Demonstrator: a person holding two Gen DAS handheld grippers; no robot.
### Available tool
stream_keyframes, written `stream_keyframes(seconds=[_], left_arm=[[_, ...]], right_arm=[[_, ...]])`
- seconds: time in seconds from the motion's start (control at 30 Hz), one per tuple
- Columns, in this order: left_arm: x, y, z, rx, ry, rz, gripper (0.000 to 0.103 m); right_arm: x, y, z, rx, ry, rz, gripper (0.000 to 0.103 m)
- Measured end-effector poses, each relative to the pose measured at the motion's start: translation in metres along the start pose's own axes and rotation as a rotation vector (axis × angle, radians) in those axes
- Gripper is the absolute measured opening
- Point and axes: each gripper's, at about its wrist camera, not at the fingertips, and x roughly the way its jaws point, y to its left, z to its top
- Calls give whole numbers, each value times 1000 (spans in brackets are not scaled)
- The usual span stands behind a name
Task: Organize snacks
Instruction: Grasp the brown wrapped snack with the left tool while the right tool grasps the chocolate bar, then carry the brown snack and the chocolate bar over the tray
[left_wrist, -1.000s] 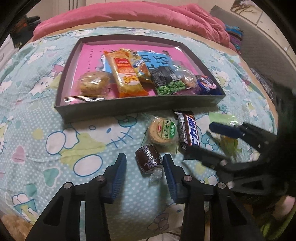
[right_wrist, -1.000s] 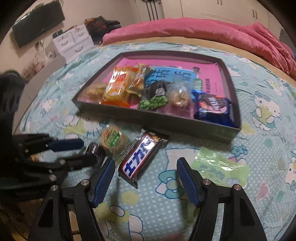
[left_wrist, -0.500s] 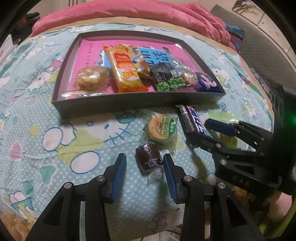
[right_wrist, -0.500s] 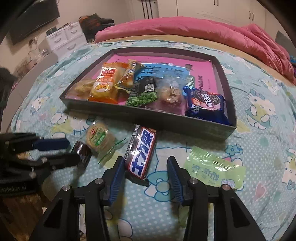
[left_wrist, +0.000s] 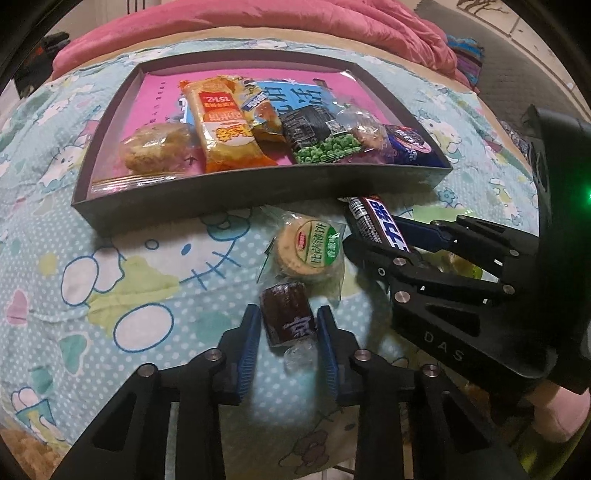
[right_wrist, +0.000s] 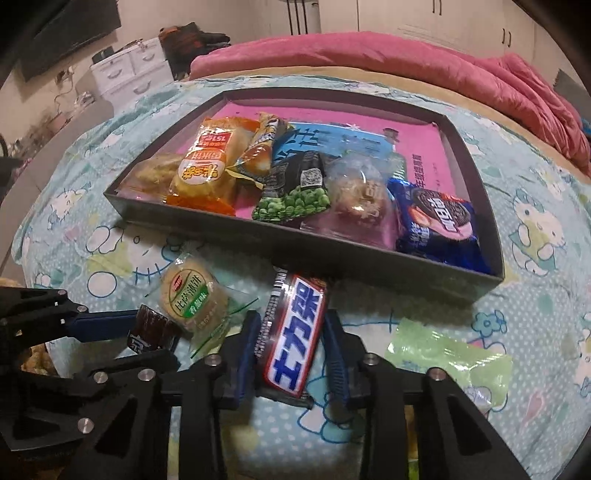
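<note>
Our left claw (left_wrist: 287, 334) has just closed onto the brown candy (left_wrist: 287, 316) at lower centre; our right claw (right_wrist: 291, 350) has just clamped the chocolate bar (right_wrist: 295, 332).

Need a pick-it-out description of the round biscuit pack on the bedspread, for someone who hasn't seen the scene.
Start at the dark tray on the cartoon-cat bedspread. Just in front of its near wall, three snacks lie close together. The round biscuit pack is the middle one: a clear wrapper with a green and white label, unlike the brown candy and the long chocolate bar beside it.
</note>
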Motion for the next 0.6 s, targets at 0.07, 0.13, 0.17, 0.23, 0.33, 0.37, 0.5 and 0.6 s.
stream_keyframes(seconds=[0.07, 0.13, 0.17, 0.23, 0.33, 0.37, 0.5, 0.6], left_arm=[[1, -3, 2, 14, -3, 7, 31], [-1, -5, 1, 30, -7, 4, 30], [-2, -5, 1, 31, -8, -3, 30], [-8, -4, -1, 27, -12, -26, 30], [-21, -1, 0, 17, -44, -47, 30], [-26, 1, 1, 10, -59, -53, 30], [-48, 7, 5, -5, -157, -12, 30], [-60, 17, 9, -36, -221, -3, 30]], right_arm=[[-2, -1, -1, -1, 1, 12, 31], [-5, -5, -1, 16, 2, 42, 31], [-8, -8, -2, 33, -3, 64, 31], [-15, -12, -3, 61, -16, 97, 31], [-29, -15, -6, 84, -52, 132, 31], [-35, -17, -5, 86, -73, 137, 31], [-50, -22, -3, 102, -132, 149, 31], [-56, -24, 1, 111, -165, 150, 31]])
